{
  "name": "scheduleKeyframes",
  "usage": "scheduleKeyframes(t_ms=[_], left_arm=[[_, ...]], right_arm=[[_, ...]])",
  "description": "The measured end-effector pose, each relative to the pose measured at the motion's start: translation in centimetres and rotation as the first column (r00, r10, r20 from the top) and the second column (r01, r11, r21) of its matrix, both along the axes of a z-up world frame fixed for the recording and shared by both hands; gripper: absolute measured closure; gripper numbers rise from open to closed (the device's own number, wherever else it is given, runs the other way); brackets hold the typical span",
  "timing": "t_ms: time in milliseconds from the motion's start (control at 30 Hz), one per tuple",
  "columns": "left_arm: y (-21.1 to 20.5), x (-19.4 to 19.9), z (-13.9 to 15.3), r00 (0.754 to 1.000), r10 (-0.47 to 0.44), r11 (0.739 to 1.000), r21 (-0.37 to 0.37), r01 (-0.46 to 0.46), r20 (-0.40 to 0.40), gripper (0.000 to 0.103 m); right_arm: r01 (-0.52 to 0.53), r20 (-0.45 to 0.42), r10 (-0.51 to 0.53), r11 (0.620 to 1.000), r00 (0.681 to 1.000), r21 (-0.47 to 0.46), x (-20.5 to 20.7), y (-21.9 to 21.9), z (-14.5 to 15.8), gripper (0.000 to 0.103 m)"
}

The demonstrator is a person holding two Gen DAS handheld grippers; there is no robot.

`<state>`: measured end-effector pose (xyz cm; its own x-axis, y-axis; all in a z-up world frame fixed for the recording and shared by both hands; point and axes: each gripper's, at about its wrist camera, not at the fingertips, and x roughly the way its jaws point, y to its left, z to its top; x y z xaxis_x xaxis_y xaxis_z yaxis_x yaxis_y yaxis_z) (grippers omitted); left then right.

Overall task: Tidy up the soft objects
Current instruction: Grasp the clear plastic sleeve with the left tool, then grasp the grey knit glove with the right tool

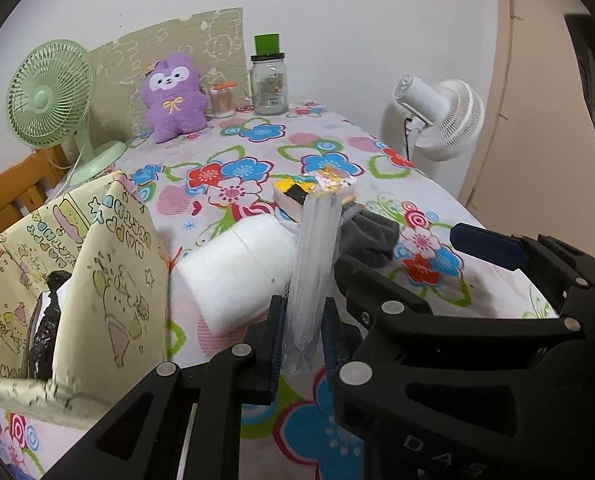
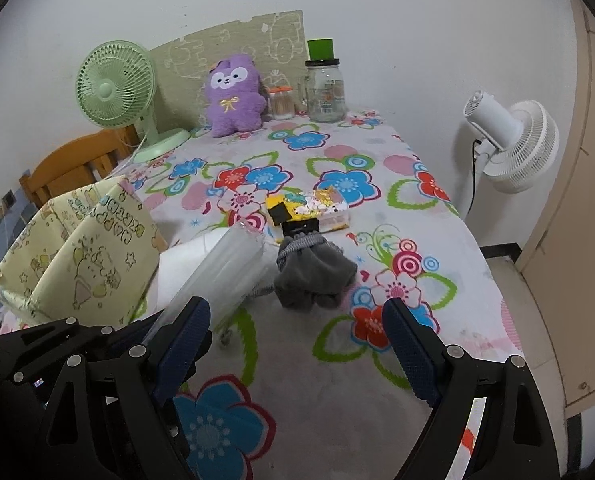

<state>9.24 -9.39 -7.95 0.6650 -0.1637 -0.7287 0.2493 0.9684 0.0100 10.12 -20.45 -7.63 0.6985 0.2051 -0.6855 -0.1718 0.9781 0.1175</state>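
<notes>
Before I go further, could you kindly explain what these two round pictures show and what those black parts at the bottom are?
Each picture comes from a camera on a hand-held gripper that a person carries, looking along its two fingers. The left hand-held gripper is shut on a clear plastic packet. The right hand-held gripper is open and holds nothing. On the flowered tablecloth lie a white foam block, a grey sock and a yellow packet, beside a cream fabric box. A purple plush toy sits at the back.
</notes>
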Motion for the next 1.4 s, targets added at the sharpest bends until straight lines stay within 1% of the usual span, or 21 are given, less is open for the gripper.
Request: scheduleKeyframes(t_ms=[300,567,767,800,833,933,1100,1400], left_arm=[[0.7,2.9,-0.6,0.998,0.067,0.998,-0.019,-0.067,-0.013,0.087],[0.4,4.2,-1.5,0.997,0.067,0.998,-0.015,-0.068,-0.041,0.087],[0.2,4.7,-2.0,0.996,0.065,0.998,-0.013,-0.066,-0.061,0.087],[0.2,4.7,-2.1,0.996,0.064,0.998,-0.013,-0.065,-0.063,0.087],[0.2,4.7,-2.1,0.996,0.063,0.998,-0.011,-0.064,-0.065,0.087],[0.1,4.7,-2.1,0.996,0.061,0.998,-0.012,-0.062,-0.064,0.087],[0.1,4.6,-2.1,0.996,0.060,0.998,-0.017,-0.061,-0.063,0.087],[0.1,3.2,-0.9,0.998,0.056,0.998,-0.021,-0.056,-0.028,0.087]], right_arm=[[0.015,-0.022,-0.015,1.000,1.000,0.006,3.1,-0.1,-0.6,0.013],[0.027,-0.056,-0.027,1.000,0.998,-0.002,5.1,-0.2,-1.6,0.014],[0.034,-0.106,-0.033,0.999,0.994,0.011,6.2,-0.3,-2.7,0.029],[0.034,-0.111,-0.032,0.999,0.993,0.015,6.3,-0.3,-2.8,0.033],[0.034,-0.114,-0.032,0.999,0.993,0.018,6.4,-0.3,-3.0,0.040],[0.033,-0.121,-0.031,0.999,0.992,0.019,6.4,-0.1,-3.2,0.045],[0.033,-0.114,-0.030,0.999,0.993,0.019,6.0,0.1,-3.0,0.049],[0.039,-0.080,-0.037,0.999,0.996,0.019,4.6,0.1,-1.8,0.051]])
